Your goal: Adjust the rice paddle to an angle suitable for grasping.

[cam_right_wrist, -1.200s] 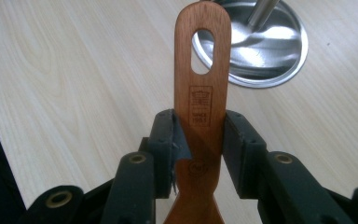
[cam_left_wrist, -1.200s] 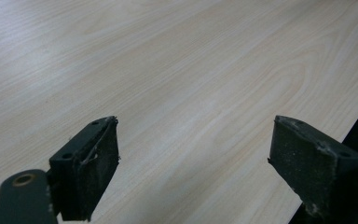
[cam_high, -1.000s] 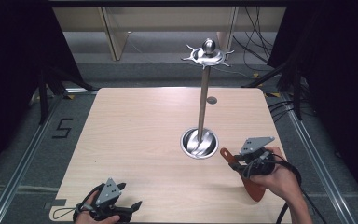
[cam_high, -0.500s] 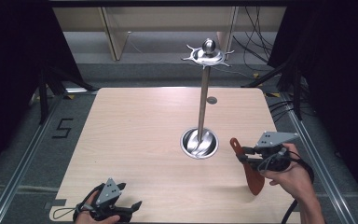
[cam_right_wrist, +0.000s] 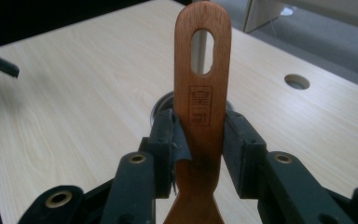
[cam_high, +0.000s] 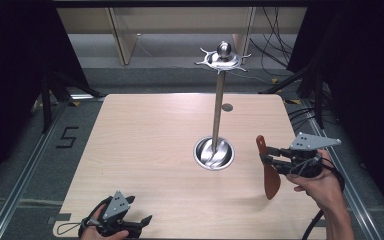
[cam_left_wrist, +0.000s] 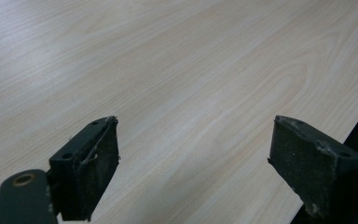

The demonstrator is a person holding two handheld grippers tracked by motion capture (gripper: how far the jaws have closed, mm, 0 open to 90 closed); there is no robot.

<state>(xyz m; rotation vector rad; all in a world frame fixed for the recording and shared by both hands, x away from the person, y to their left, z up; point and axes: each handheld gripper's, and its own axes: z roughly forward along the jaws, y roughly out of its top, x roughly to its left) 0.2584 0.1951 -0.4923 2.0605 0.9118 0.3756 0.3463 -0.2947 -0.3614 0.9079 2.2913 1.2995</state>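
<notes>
The spatula (cam_high: 269, 172) is clamped upright by the right gripper (cam_high: 267, 156), slot uppermost. The stand (cam_high: 219, 95) lies just left and farther off, its hooks higher. The left gripper (cam_high: 142, 222) is held wide open, empty.

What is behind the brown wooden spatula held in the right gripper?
Behind the brown wooden spatula, the metal stand's round base peeks out at its left, and the pole shows through its handle slot. The rest of the base is covered.
</notes>
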